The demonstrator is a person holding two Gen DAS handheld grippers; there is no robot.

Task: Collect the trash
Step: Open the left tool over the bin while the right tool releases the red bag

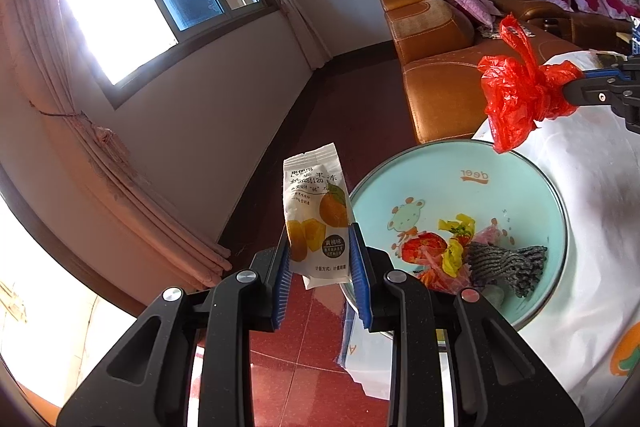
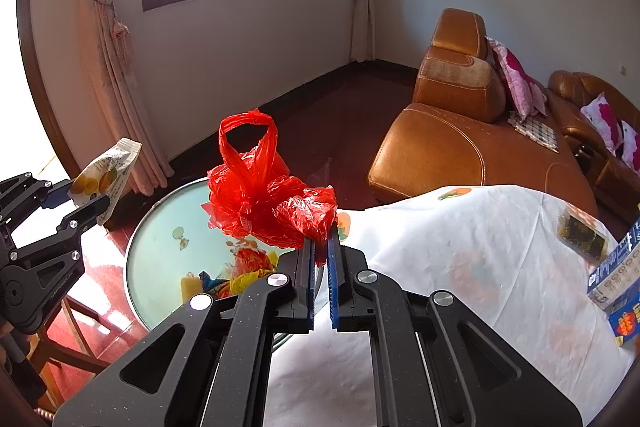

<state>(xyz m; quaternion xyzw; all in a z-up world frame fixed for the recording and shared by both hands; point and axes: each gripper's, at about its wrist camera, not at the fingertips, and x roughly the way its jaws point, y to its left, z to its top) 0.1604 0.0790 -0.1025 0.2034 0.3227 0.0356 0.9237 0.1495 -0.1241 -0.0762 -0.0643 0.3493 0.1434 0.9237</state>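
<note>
My left gripper [image 1: 320, 247] is shut on a white snack wrapper with orange fruit print [image 1: 316, 215], held upright in the air just left of a pale green basin [image 1: 520, 187]. The basin holds several scraps: red, yellow and pink wrappers [image 1: 440, 251] and a grey cloth [image 1: 508, 263]. My right gripper [image 2: 321, 247] is shut on a crumpled red plastic bag [image 2: 268, 199], held above the basin [image 2: 160, 239] at its far rim. The left gripper with the wrapper [image 2: 106, 173] shows at the left of the right wrist view. The bag also shows in the left wrist view [image 1: 516, 95].
The basin sits at the edge of a table under a white cloth [image 2: 460, 267]. On the cloth at right lie a dark wrapped snack [image 2: 582, 233] and blue boxes [image 2: 620, 291]. Brown leather sofas [image 2: 452, 147] stand behind. Red floor [image 1: 304, 347] and curtains [image 2: 108, 39] lie left.
</note>
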